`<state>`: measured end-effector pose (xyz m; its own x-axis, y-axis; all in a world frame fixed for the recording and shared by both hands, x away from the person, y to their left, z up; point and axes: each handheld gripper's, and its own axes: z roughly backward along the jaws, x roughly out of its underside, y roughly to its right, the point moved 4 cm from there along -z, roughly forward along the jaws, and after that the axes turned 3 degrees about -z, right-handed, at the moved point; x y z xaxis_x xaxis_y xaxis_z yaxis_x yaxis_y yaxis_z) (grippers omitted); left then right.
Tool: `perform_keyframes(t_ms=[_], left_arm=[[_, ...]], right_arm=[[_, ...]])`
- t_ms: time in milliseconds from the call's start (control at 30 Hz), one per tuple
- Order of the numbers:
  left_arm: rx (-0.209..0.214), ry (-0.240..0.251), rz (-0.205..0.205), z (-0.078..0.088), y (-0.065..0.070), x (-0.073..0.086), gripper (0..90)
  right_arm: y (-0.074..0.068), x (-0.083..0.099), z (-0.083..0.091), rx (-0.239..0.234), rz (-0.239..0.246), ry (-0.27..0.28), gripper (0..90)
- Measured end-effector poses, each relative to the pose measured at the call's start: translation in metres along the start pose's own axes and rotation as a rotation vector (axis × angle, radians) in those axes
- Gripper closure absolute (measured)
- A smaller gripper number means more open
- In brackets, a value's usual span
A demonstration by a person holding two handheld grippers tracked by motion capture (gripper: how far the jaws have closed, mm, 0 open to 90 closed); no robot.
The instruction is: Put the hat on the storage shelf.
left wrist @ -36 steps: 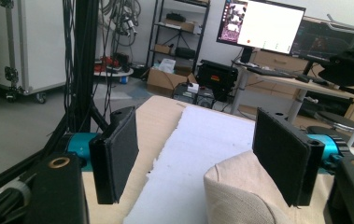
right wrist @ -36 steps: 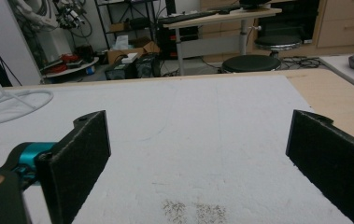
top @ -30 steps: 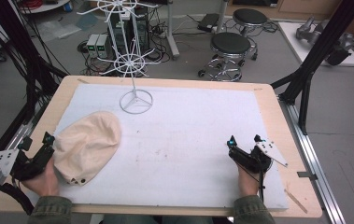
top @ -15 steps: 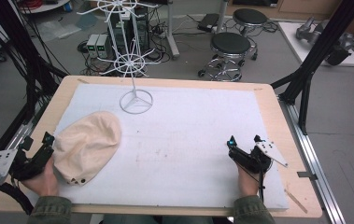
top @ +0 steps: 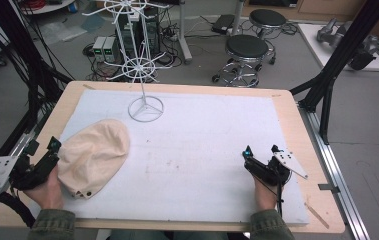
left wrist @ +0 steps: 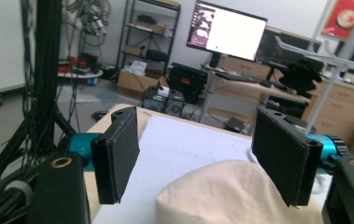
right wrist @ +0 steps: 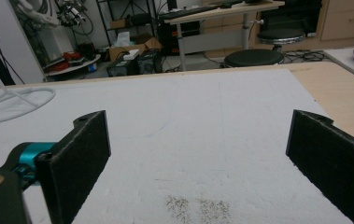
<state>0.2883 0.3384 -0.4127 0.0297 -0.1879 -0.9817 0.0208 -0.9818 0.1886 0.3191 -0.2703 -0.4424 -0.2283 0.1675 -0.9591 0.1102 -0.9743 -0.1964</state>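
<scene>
Table [top: 297, 125] with white mat [top: 202, 150] covering most of its wooden top. Cream fabric hat [top: 93, 156] lies on the mat's near-left part, crown up, 2 small dark eyelets at its near edge. Left gripper [top: 52, 150] sits at the hat's left edge, held by the person's left hand [top: 47, 187]; in the left gripper view its 2 black fingers [left wrist: 116, 156] stand wide apart, with the hat's rounded top [left wrist: 230, 193] low between them, not clamped. Whether either finger touches the fabric, cannot tell. Right gripper [top: 261, 159] rests on the mat's near-right part, well apart from the hat, held by the right hand [top: 264, 192]; grey plate on its top. In the right gripper view its fingers [right wrist: 79, 158] are also spread wide over bare mat with a faint speckled stain [right wrist: 198, 205]. White wire rack stand [top: 144, 107] stands at the mat's far-left, ring base on the mat, beyond the hat. 2 black stools [top: 247, 47] on the floor behind the table.
</scene>
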Motion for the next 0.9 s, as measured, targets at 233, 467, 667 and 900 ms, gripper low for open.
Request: perform_keyframes(t_ms=[233, 467, 667, 900], left_arm=[[0.095, -0.019, -0.015, -0.006, 0.021, -0.019, 31.1], [0.127, -0.063, -0.017, -0.017, 0.033, -0.026, 30.9], [0.154, -0.139, -0.039, -0.037, 0.051, -0.026, 30.9], [0.175, -0.219, -0.046, -0.061, 0.072, -0.030, 30.8]], right_arm=[[0.000, 0.000, -0.001, 0.004, 0.002, 0.004, 5.4], [0.000, 0.000, -0.002, 0.012, 0.010, 0.007, 5.4], [0.000, 0.000, -0.003, 0.011, 0.008, 0.004, 5.4], [0.000, 0.000, -0.003, 0.006, 0.007, 0.005, 5.4]])
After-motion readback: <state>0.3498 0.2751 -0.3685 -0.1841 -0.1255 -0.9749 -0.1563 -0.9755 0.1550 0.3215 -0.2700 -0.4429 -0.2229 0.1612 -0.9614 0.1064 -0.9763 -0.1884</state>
